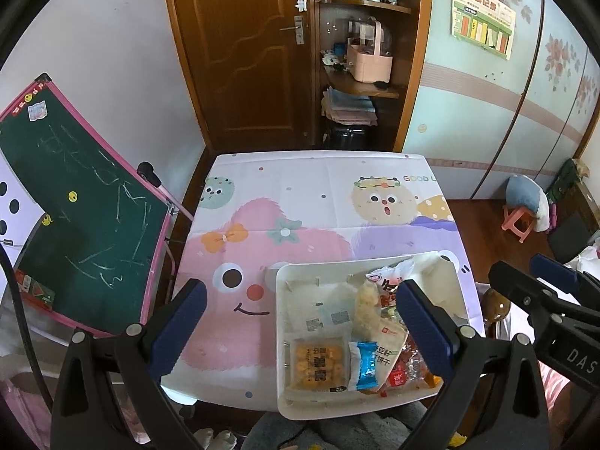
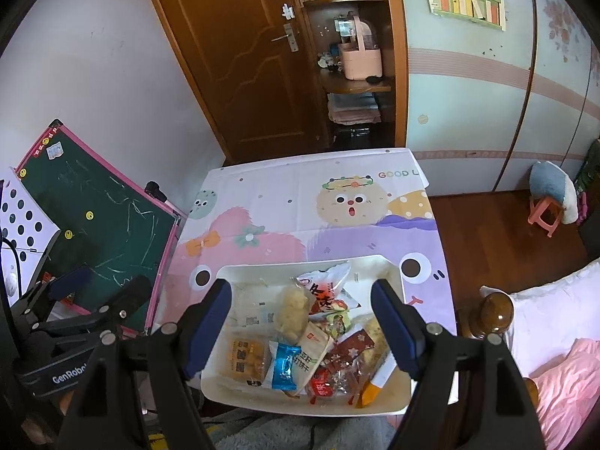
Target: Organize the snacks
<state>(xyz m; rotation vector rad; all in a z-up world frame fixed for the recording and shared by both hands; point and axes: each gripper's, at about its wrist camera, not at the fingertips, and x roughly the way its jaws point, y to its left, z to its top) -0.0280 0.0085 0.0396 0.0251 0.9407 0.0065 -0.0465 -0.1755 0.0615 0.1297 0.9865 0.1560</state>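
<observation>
1. My left gripper (image 1: 300, 322) and right gripper (image 2: 302, 322) both hang spread, nothing pinched.
2. The snacks (image 2: 318, 341) sit in the white tray (image 2: 386, 407), which overhangs the table's (image 2: 300, 195) near edge.
3. The table's far half is bare.

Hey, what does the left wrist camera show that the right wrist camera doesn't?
Only the left wrist view shows the left gripper with its jaws wide over the tablecloth. Only the right wrist view shows the orange-tipped packet at the tray's near right corner and the pink bedding. Both show the white tray of snacks, the blue wrapper, the chalkboard and the door.
</observation>
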